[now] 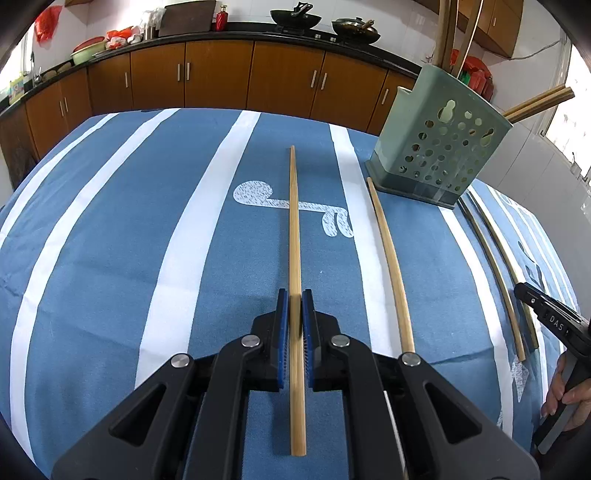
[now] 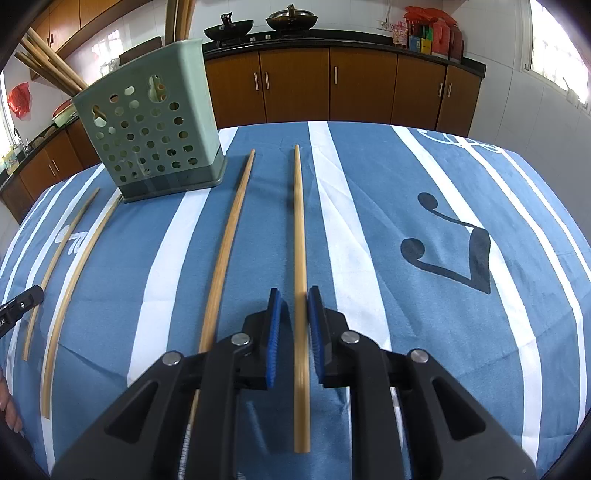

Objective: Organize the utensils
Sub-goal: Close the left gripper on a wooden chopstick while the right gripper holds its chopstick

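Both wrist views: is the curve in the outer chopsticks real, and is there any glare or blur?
Left wrist view: fisheye bends the chopstick beside the holder; the centred one reads straight, blurring between the pads. Right wrist view: same bowing at the left chopsticks; the window is blown out.

A blue tablecloth [image 1: 147, 240] with white stripes covers the table. Beyond its far edge runs a line of brown wooden cabinets [image 2: 332, 85] under a dark countertop [image 1: 240, 35]. On that countertop stand two black woks [image 2: 229, 27] and a red bottle [image 1: 222, 18].
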Available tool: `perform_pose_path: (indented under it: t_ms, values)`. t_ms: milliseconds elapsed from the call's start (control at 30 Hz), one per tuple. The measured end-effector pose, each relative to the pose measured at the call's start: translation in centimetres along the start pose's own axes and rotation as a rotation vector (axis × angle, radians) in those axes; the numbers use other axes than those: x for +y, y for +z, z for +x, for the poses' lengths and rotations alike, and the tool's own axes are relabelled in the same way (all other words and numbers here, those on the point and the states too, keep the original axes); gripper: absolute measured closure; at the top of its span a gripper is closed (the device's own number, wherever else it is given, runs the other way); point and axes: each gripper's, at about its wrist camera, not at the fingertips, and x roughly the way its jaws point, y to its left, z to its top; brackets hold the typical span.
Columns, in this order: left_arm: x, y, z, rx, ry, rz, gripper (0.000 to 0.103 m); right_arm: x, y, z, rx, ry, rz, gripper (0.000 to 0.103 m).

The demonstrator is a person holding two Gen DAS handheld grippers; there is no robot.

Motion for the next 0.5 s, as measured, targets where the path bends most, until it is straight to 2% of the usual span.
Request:
perform_pose_path:
  t_ms: [500]
  values:
    - [0.04, -0.02, -0.08, -0.001, -0.005, -0.004, 0.094, -0.01, -0.09, -0.06, 0.000, 0.000, 0.000, 0.086]
